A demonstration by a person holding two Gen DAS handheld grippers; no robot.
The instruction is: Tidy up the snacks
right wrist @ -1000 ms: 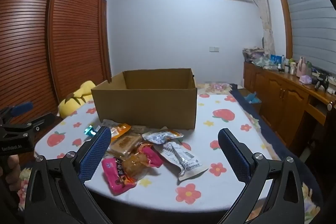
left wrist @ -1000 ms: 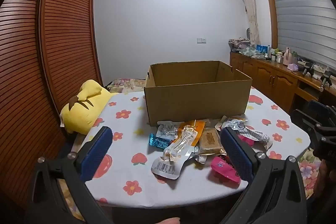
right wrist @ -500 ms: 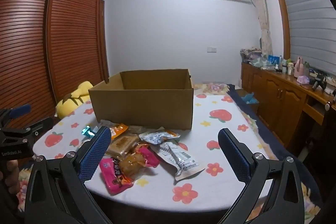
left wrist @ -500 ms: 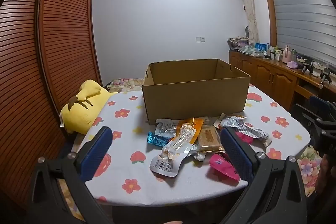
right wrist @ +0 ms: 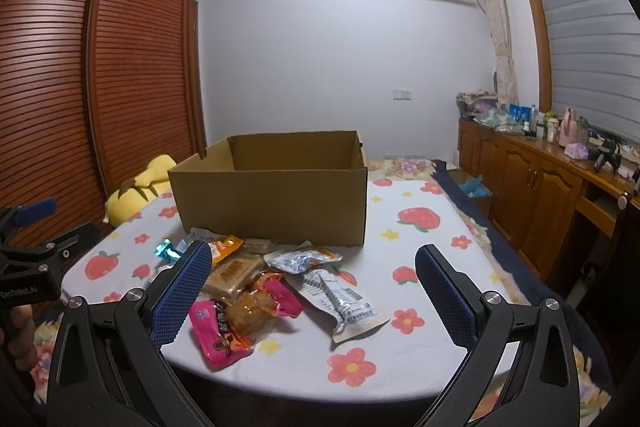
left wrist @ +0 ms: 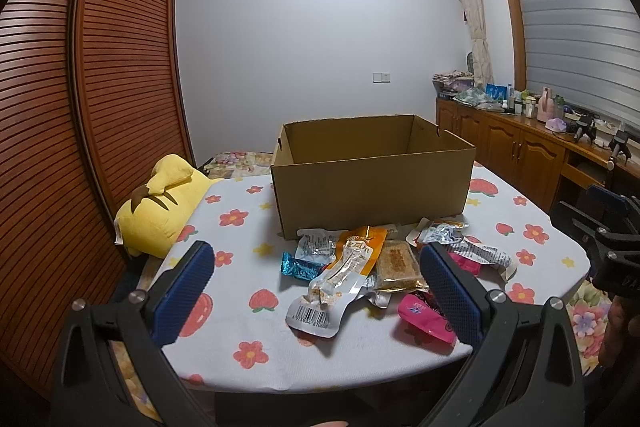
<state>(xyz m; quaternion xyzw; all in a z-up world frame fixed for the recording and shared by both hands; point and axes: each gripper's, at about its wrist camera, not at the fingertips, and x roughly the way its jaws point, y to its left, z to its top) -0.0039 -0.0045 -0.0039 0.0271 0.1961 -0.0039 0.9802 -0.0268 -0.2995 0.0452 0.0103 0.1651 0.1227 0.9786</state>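
Just ahead of both empty, wide-open hand-held grippers, left and right, snack packets lie by the desk's near edge, before the cardboard box.

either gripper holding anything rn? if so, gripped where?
Nothing held. Left gripper and right gripper are both open with bare fingers; the snack packets lie untouched on the table.

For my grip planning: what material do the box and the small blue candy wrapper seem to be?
Box: brown cardboard, matte, with cut raw edges and folded corners. Blue candy wrapper: probably metallic foil or film; it glints and is crinkled.
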